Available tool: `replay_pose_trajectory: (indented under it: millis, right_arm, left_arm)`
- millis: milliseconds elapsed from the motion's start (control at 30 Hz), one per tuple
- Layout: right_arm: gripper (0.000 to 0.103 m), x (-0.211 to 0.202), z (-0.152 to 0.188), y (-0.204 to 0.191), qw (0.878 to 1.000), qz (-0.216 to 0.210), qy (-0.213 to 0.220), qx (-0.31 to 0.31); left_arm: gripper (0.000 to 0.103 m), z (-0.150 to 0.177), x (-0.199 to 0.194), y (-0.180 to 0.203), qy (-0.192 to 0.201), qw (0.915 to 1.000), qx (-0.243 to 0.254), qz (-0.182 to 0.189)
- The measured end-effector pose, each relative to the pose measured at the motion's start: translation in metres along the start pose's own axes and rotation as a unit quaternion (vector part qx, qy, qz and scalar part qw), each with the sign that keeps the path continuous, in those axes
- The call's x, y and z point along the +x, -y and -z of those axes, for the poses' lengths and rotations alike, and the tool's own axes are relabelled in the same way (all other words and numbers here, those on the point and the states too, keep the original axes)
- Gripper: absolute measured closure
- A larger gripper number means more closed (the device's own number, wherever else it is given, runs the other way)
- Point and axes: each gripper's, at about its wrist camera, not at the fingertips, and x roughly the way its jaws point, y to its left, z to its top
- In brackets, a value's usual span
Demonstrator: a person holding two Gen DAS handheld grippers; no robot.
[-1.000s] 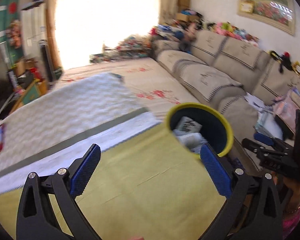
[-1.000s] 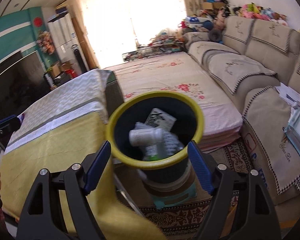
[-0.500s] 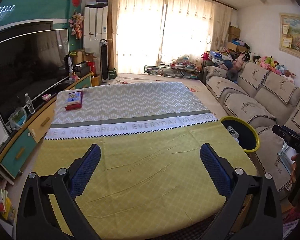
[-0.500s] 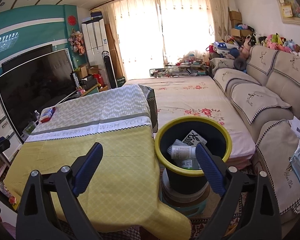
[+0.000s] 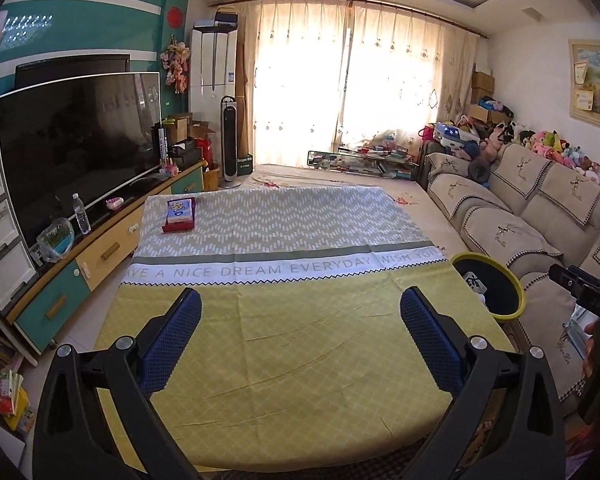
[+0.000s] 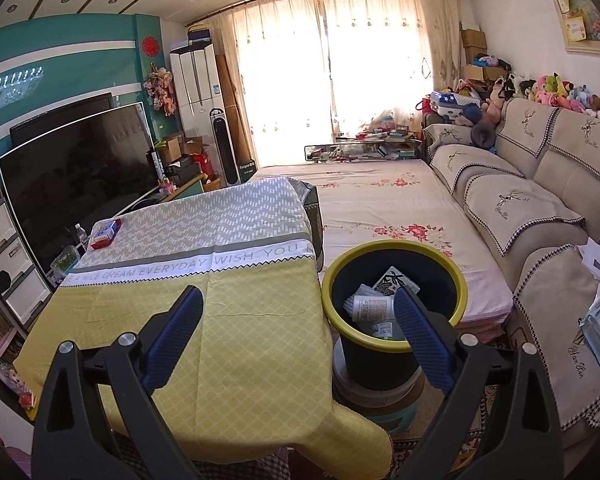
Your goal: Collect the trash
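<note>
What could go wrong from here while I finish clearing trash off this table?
The red box on the table's far corner may not be trash; grabbing it could discard something wanted. The bin stands raised on stacked containers beside the table, so a bump might tip it. The tablecloth hangs loose over the corner near the bin; the open right tongs could snag it.

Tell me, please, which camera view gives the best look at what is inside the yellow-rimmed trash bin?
The right wrist view: the trash bin sits near the centre, open mouth toward the camera, with a white bottle and printed packaging visible. The left wrist view catches the bin only at the right edge, showing mostly dark interior.
</note>
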Motion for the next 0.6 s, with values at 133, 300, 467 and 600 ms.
replay_pose_trajectory:
  millis: [133, 300, 467, 600]
  right_arm:
    - [0.012, 0.000, 0.001, -0.001, 1.000, 0.005, 0.000, -0.002]
    - [0.012, 0.003, 0.000, -0.004, 1.000, 0.003, -0.003, -0.005]
    - [0.012, 0.005, -0.001, -0.006, 1.000, 0.002, -0.005, -0.008]
    - [0.012, 0.005, -0.001, -0.007, 1.000, 0.001, -0.005, -0.009]
  left_arm:
    - [0.005, 0.002, 0.005, 0.004, -0.007, 1.0000, 0.001, 0.004]
    - [0.005, 0.007, 0.010, 0.004, -0.021, 0.9997, -0.005, 0.015]
    - [0.005, 0.009, 0.013, 0.004, -0.024, 0.9996, -0.006, 0.014]
    - [0.005, 0.009, 0.012, 0.003, -0.023, 0.9996, -0.007, 0.012]
